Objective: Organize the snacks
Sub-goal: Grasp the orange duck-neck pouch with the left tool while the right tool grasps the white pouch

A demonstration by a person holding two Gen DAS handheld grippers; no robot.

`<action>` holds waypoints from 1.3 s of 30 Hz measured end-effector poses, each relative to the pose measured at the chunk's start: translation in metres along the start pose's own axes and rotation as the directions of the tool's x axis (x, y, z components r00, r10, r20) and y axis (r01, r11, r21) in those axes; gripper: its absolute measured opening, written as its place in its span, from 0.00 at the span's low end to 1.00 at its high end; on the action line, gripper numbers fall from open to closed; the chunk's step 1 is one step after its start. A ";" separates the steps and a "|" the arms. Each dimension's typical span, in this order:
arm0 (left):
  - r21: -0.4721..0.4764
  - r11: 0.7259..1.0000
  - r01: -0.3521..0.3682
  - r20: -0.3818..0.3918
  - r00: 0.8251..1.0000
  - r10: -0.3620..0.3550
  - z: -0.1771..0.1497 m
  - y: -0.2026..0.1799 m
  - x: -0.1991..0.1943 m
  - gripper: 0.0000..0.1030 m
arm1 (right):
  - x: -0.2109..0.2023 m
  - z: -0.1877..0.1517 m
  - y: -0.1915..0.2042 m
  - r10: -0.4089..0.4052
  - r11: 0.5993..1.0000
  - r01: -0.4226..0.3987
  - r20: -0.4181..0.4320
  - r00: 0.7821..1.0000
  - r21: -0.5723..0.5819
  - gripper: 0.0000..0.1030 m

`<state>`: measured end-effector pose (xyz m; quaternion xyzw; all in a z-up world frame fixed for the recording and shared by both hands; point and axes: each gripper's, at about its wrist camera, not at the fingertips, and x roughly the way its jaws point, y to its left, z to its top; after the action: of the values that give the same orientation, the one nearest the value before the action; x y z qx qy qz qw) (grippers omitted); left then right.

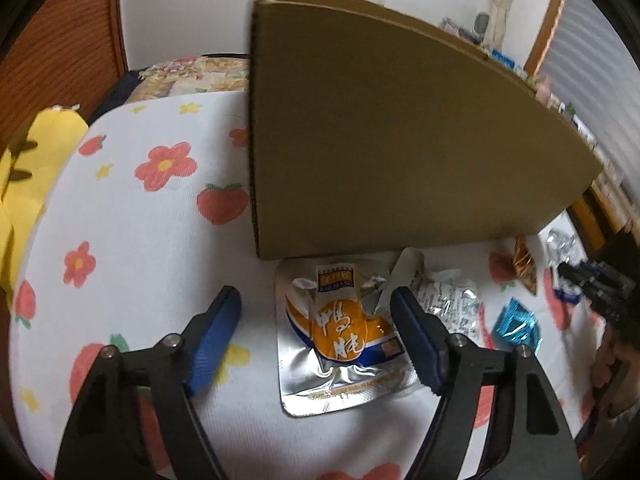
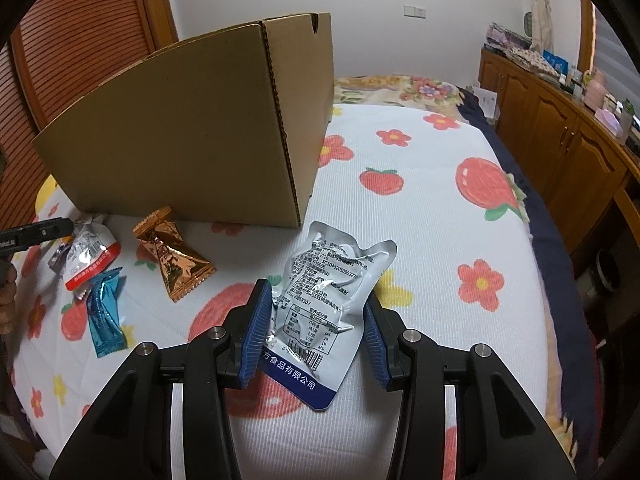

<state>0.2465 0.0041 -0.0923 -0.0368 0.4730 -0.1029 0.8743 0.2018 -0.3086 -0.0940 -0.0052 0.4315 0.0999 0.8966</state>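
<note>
Silver pouch, printed back up point(image 2: 324, 304): crinkled foil, flat on the bed, blue band along its near edge; it lies between the right gripper's point(image 2: 316, 338) ribbed blue fingers point(image 2: 256, 332), which are spread to either side of it, whether touching it I cannot tell.
Orange-and-silver pouch point(image 1: 340, 336): shiny foil with an orange oval label, lying flat just in front of the box, between the left gripper's point(image 1: 316, 336) wide-spread fingers, which hold nothing.
Small snacks: a gold, crimped-end wrapper point(image 2: 172, 256), a teal foil wrapper point(image 2: 104, 312) and a silver packet with a red edge point(image 2: 90, 256), loosely grouped near the box.
Cardboard box point(image 2: 192, 128): plain brown corrugated, upright on the bed.
Bed cover point(image 2: 420, 208): white ribbed fabric printed with red flowers and strawberries.
</note>
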 end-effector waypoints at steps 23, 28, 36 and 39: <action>0.162 0.986 -0.027 0.024 0.999 0.024 -0.037 -0.006 -0.022 0.56 | 0.000 0.000 0.000 0.000 1.000 0.000 0.000 1.000 0.001 0.42; 0.152 0.988 -0.021 0.063 0.998 0.011 -0.054 -0.010 -0.036 0.56 | 0.001 0.000 0.000 0.002 1.000 -0.002 0.000 1.000 0.001 0.42; 0.127 0.992 -0.009 0.132 0.991 -0.008 -0.056 -0.005 -0.057 0.56 | 0.001 0.000 0.000 0.002 1.000 -0.002 0.000 1.000 0.001 0.42; 0.129 0.992 -0.011 0.149 0.989 -0.008 -0.059 -0.007 -0.062 0.56 | 0.001 0.000 0.000 0.002 1.000 -0.002 0.000 1.000 0.002 0.42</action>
<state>0.1635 0.0130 -0.0726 0.0128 0.3987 -0.1297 0.9078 0.2020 -0.3088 -0.0948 -0.0039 0.4316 0.1004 0.8964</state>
